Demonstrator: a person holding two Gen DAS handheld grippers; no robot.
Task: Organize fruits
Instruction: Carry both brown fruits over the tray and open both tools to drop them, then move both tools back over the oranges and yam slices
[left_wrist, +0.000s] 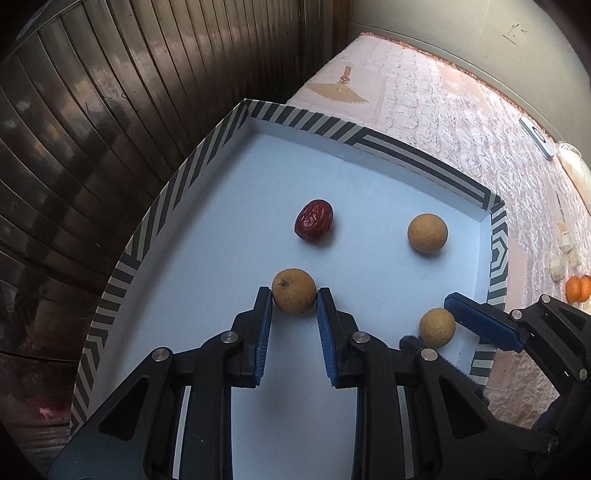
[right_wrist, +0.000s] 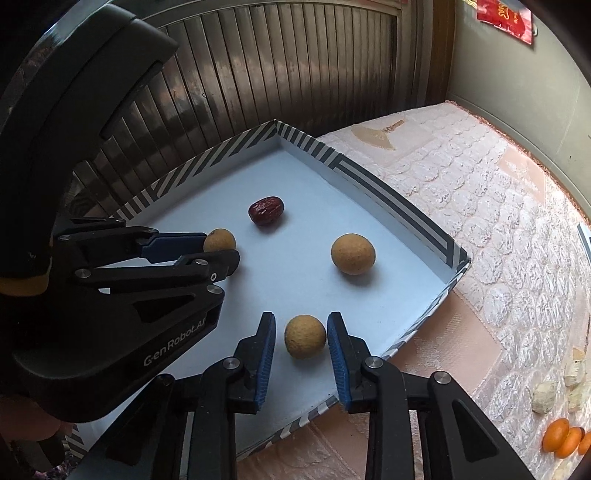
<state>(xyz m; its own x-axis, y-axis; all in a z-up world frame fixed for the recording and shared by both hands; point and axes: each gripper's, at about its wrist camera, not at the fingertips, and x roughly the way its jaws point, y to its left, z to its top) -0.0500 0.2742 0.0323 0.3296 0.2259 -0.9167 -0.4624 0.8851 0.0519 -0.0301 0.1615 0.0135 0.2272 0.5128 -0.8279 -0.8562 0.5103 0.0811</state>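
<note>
A: Fruit count in the tray?

B: 4. 1 wrinkled red date toward the far side, 3 round tan longans. 1 longan sits far right, apart from the others. The tray is a shallow white box with a black-and-white striped rim, on a pale quilted cover.

A: Left gripper?

B: Fingers at either side of the near-left longan, both blue pads at its skin or just shy of it; a firm grip cannot be told. The fruit sits on the tray floor.

A: Right gripper?

B: Jaws parted around the near-right longan. A gap shows on the left side; the right pad is almost touching. Not clamped. This fruit lies close to the tray's near-right rim.

A: Off the tray?

B: Orange fruits at the cover's right edge, a few pale lumps just beyond them. Dark slatted shutter behind the tray.
</note>
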